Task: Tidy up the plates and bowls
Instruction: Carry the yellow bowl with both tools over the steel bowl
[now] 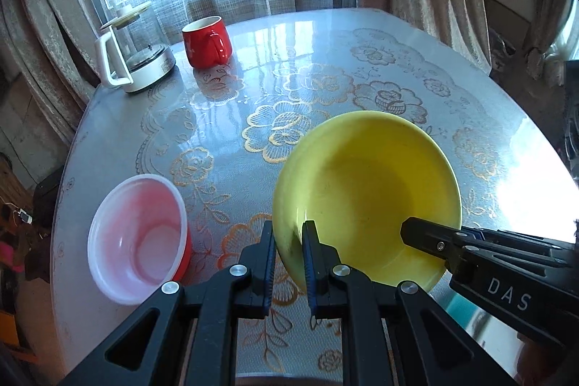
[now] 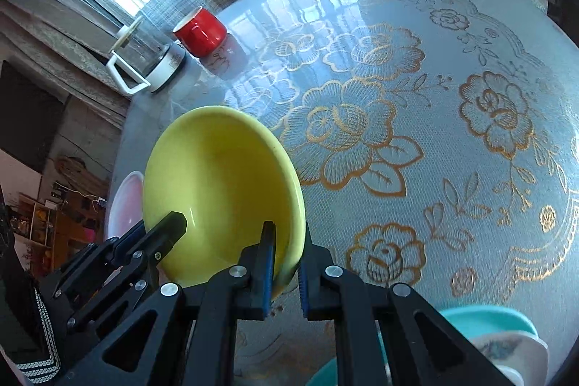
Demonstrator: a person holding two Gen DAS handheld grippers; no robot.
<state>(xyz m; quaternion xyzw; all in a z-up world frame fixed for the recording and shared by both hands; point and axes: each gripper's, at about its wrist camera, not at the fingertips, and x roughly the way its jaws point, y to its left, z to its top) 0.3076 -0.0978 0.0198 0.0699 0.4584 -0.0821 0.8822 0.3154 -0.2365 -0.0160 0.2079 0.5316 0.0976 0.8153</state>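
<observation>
Both grippers, left (image 1: 288, 234) and right (image 2: 288, 241), clamp opposite rims of the yellow bowl (image 1: 369, 183) at lower centre, steadying it above the table (image 1: 325, 60), probably for stacking.

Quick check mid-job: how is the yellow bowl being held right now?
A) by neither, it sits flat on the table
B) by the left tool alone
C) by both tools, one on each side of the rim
C: the left tool and right tool each clamp the yellow bowl at its rim, on opposite sides.
</observation>
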